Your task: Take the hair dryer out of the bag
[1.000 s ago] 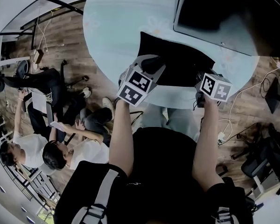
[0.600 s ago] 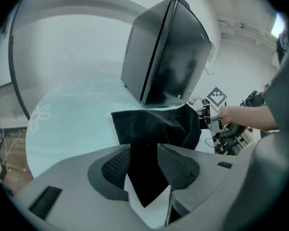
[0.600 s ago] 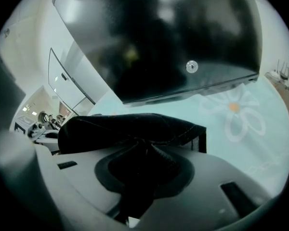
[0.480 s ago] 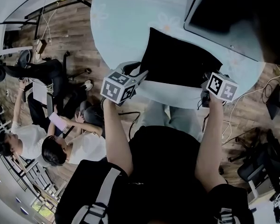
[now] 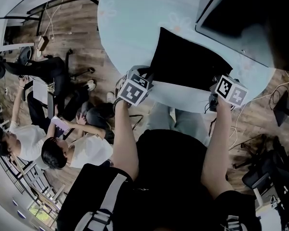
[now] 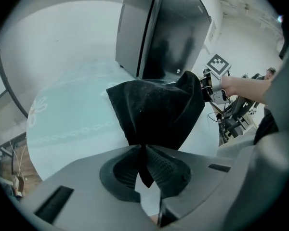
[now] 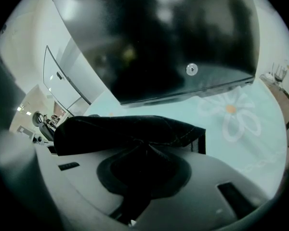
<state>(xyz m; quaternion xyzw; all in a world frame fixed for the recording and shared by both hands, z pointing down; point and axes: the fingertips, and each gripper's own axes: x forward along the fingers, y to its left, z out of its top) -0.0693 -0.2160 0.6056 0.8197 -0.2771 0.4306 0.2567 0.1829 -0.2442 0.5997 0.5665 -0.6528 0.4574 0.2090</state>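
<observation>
A black cloth bag [image 5: 188, 61] lies on the pale blue round table [image 5: 130, 23]; no hair dryer shows. My left gripper [image 5: 145, 77] is at the bag's near left corner. In the left gripper view its jaws are closing, and the pads [image 6: 159, 165] pinch a fold of the bag [image 6: 156, 112]. My right gripper [image 5: 216, 89] holds the near right corner. Its jaws are closing too, with bunched black cloth [image 7: 125, 126] pressed between them. The right gripper [image 6: 209, 86] also shows at the bag's far corner in the left gripper view.
A large dark screen [image 5: 250, 13] stands on the table just behind the bag. The table's near edge [image 5: 183, 102] runs right under both grippers. People [image 5: 62, 148] sit on the wooden floor at the left, and cables [image 5: 260, 97] trail at the right.
The left gripper swung out to the left of the bag, then came back to its near left corner and closed on the cloth. The right gripper stayed put and tightened.
</observation>
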